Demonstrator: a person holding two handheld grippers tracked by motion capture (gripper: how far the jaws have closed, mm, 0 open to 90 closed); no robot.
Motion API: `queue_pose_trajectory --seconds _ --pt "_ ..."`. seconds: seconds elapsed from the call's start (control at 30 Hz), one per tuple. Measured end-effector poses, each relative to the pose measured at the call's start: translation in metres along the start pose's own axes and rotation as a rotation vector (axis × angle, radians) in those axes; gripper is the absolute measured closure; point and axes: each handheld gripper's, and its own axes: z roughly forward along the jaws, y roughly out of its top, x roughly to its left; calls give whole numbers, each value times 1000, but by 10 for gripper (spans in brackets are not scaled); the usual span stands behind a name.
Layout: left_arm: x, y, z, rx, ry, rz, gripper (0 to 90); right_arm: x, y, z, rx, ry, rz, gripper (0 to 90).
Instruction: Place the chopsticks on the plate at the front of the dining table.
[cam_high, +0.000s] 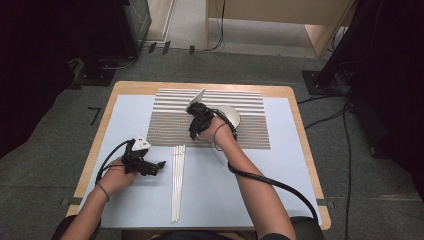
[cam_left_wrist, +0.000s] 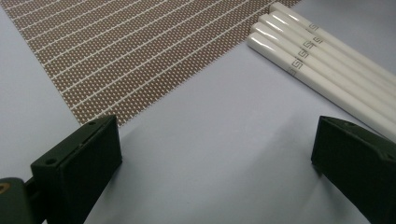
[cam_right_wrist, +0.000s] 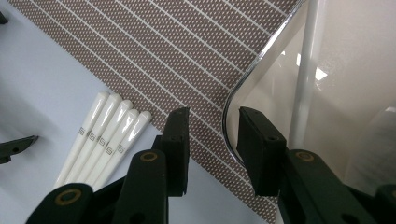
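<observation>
Right hand-held gripper (cam_right_wrist: 210, 140) part open, nothing clamped; plate (cam_right_wrist: 336, 84) rim sits between its jaws on striped placemat (cam_right_wrist: 154, 51), chopsticks (cam_right_wrist: 105, 135) nearby

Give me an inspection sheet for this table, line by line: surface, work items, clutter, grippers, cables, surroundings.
Surface: wooden table under a pale blue sheet.
Job's things: white plate on the striped placemat; white chopsticks bundled on the sheet.
Clutter: nothing seen.
Grippers: left gripper open over bare sheet; right gripper open, plate rim between its fingers.
Cables: black cable trails over the right forearm.
Surroundings: grey carpet, dark stands, floor cables.
</observation>
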Motion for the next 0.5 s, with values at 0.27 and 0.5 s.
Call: queue_pose_trajectory --seconds 0.27,0.5 --pt "0 0 0 -1 -1 -1 10 -1 -2 -2 -22 23 -3 612" --pt "0 0 0 -1 0 -2 10 -3 -4 -4 -21 24 -3 603"
